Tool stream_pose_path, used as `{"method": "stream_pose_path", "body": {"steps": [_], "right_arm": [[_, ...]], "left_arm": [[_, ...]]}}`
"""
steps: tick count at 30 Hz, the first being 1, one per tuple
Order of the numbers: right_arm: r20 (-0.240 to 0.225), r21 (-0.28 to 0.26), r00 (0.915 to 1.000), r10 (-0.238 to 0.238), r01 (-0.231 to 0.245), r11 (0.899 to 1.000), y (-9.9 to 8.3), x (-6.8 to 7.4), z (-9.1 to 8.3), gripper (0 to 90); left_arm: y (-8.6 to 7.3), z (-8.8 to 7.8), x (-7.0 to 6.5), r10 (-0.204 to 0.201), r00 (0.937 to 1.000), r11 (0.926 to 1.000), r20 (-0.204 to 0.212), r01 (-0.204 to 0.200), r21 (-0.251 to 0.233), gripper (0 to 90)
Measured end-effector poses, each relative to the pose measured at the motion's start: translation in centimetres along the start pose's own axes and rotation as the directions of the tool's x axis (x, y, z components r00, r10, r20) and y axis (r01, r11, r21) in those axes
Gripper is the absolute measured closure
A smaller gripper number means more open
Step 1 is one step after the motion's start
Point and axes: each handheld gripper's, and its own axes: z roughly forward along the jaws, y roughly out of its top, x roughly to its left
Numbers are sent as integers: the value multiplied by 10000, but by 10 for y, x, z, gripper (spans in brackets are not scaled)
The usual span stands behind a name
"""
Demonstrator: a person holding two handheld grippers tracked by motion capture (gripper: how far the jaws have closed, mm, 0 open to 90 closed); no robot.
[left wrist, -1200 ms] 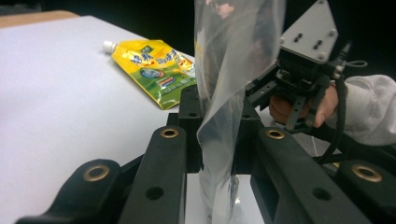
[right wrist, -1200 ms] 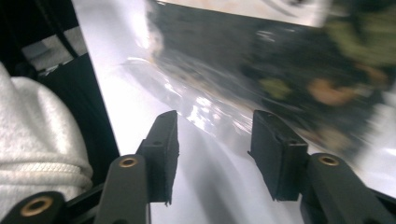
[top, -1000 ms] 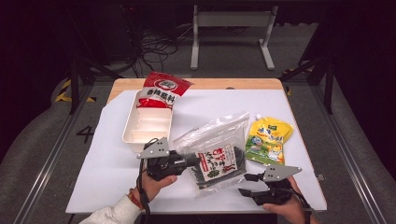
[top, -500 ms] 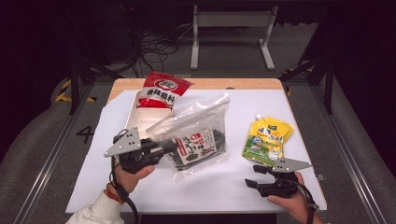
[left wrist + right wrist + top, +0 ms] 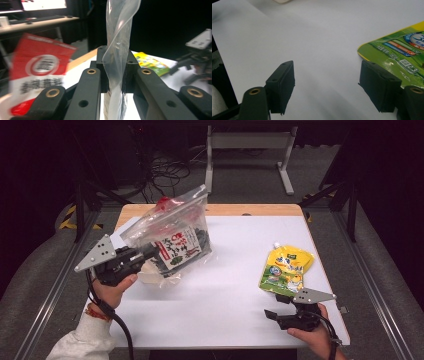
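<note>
The left tongs point(image 5: 145, 256) pinch a thin edge of the clear plastic bag point(image 5: 175, 237) and hold it up off the desk point(image 5: 230, 285) at about nine o'clock, its weight hanging toward the middle of the desk. In the left gripper view the film point(image 5: 117, 50) runs as a twisted strip between the pressed-together jaws, so the hold looks slight: slick plastic could slide out, or the bag could tip and spill what is inside. Swinging low, it could also catch the red packet point(image 5: 37, 72) that lies just behind it at eleven o'clock. The right tongs point(image 5: 272, 315) rest near five o'clock with jaws that have just been opening, now spread with nothing between them; one jaw sits at the edge of the yellow-green pouch point(image 5: 286, 270), and a careless closing might nip or shove it. Writing: the bag's inner label shows red and black East Asian characters too small to read; the red packet carries a white ring logo above blurred black characters; the pouch has small coloured bands of text and the figures "2·3" beside a code square
</note>
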Motion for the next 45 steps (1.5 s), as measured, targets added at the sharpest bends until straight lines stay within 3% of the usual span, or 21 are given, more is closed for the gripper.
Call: {"method": "stream_pose_path", "body": {"steps": [5,9,17,18,22,23,24,28,31,33,39,43,45], "right_arm": [[43,-18,10000,63,-63,10000,0,-1,-1,282],[23,17,10000,56,-56,10000,-1,0,0,281],[-98,191,10000,-21,22,9998,-1,1,3,284],[-152,307,9999,-55,60,9995,-2,2,6,286],[-201,399,9996,-215,223,9990,-1,4,9,286],[-172,418,9997,-199,206,9989,-1,4,9,286],[-179,429,9996,-199,207,9989,-2,4,9,284],[-101,394,9998,-142,146,9991,-2,3,6,279],[138,507,9998,-150,143,9986,-2,3,6,266],[134,519,9998,-116,109,9986,-3,3,5,261],[163,448,9999,-41,33,9990,-2,3,4,255],[151,519,9999,-70,62,9986,-2,3,6,253],[212,600,9998,-67,55,9982,-2,3,7,252]], "left_arm": [[9,-4,14,238,9984,9997,-518,-236,31,804],[15,-4,34,591,9927,9974,-1053,-544,469,803],[7,2,62,874,9849,9931,-1498,-744,904,803],[4,5,69,982,9808,9903,-1682,-797,1136,803],[0,11,77,1125,9788,9867,-1709,-898,1352,804],[-6,16,80,946,9838,9891,-1521,-755,1264,804],[-8,18,81,987,9848,9884,-1431,-803,1292,804],[-11,28,79,1396,9785,9782,-1517,-1124,1748,804],[-11,29,78,1423,9811,9755,-1308,-1167,1866,805],[-12,27,81,1159,9859,9774,-1205,-916,1905,805],[-10,15,84,891,9895,9778,-1138,-652,1989,804],[-6,10,82,1011,9893,9716,-1053,-754,2245,804],[-7,14,83,894,9909,9623,-1002,-600,2653,805]]}}
